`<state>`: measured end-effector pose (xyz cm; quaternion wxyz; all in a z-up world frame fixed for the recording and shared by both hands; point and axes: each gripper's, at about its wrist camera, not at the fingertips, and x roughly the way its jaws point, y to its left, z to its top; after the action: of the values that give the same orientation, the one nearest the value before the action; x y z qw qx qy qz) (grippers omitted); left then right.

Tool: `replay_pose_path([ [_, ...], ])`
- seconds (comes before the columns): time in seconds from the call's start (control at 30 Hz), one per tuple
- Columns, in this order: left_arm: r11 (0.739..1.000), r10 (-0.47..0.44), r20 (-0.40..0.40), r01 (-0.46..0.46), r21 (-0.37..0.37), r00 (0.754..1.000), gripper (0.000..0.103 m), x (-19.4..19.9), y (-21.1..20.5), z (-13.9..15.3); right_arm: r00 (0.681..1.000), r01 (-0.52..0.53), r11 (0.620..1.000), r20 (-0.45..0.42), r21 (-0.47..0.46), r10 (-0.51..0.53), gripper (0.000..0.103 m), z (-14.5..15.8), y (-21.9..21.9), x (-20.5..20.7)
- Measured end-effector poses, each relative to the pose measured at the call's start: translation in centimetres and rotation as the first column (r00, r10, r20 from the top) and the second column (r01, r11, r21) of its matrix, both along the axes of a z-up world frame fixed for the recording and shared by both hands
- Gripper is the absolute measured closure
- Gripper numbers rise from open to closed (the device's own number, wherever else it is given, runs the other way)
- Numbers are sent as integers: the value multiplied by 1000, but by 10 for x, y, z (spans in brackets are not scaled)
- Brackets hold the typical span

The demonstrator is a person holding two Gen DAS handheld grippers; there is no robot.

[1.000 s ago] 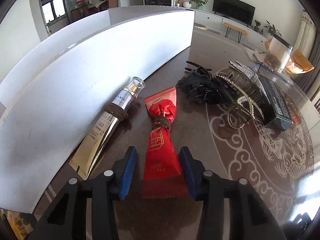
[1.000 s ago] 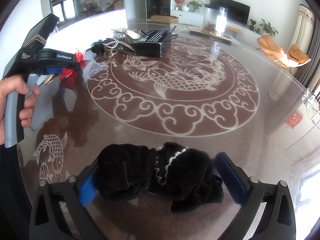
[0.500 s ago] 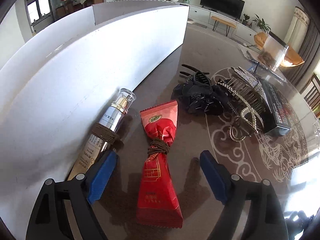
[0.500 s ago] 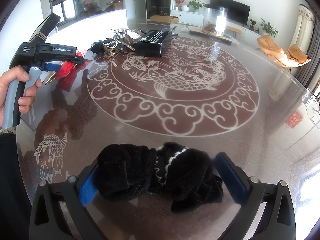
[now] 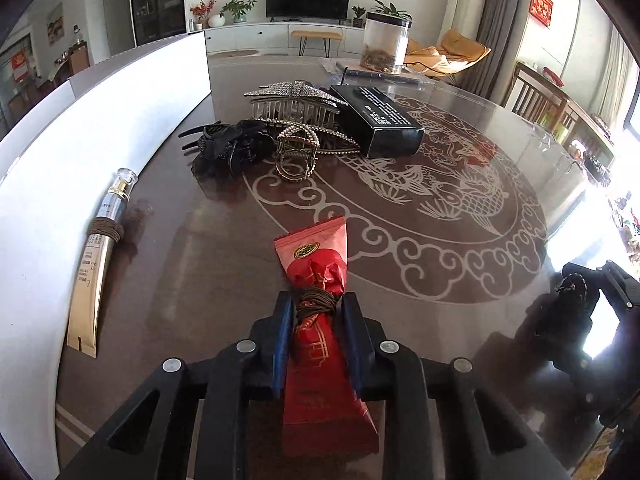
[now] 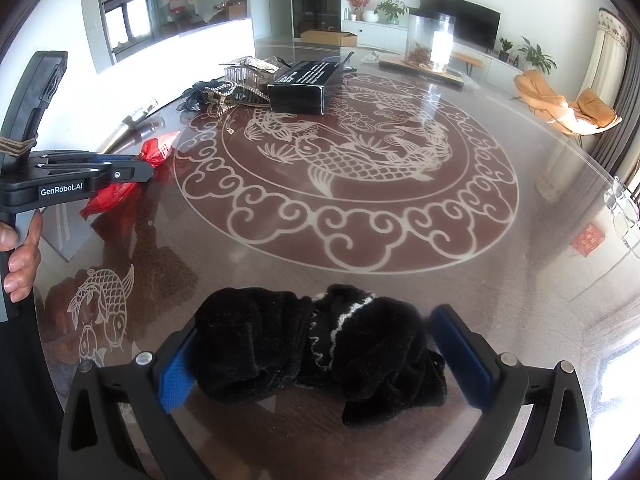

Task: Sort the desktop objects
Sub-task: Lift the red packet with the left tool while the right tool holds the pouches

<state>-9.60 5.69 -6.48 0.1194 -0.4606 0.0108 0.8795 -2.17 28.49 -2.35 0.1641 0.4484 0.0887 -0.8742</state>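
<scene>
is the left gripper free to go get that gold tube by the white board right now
Probably not yet. The left gripper is closing its jaws on the red packet, so it is occupied. The gold tube itself lies uncovered beside the white board, with bare table between, so the path looks clear once the packet is set down.

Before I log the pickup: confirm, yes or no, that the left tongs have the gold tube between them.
No: the closing left tongs hold the red foil packet; the gold tube lies beside the white board.

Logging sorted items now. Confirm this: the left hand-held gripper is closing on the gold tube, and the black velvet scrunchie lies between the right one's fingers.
Not the gold tube. In the left wrist view, the left hand-held gripper is closing on the red packet. The rest stands: the black velvet scrunchie lies between the right one's fingers.
</scene>
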Motion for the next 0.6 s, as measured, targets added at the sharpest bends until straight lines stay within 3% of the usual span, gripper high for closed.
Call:
replay_pose_path([
  [0.13, 1000, -21, -3, 21, 19, 1000, 62, 4, 5, 0, 1000, 0, 1000, 0, 0, 0, 0, 0, 0, 0],
  [0.27, 988, -26, -39, 20, -154, 999, 21, 13, 25, -4, 1000, 0, 1000, 0, 0, 0, 0, 0, 0, 0],
  [0.33, 988, -28, -33, 22, -156, 999, 20, 14, 25, -4, 1000, 0, 1000, 0, 0, 0, 0, 0, 0, 0],
  [0.43, 996, 2, 5, -1, -95, 1000, 14, 9, 13, -6, 1000, 0, 1000, 0, 0, 0, 0, 0, 0, 0],
  [0.5, 994, 32, 20, -29, -105, 999, 0, 7, 10, -10, 1000, 0, 1000, 0, 0, 0, 0, 0, 0, 0],
  [0.6, 995, 35, 24, -32, -97, 999, 0, 7, 8, -9, 1000, 0, 1000, 0, 0, 0, 0, 0, 0, 0],
])
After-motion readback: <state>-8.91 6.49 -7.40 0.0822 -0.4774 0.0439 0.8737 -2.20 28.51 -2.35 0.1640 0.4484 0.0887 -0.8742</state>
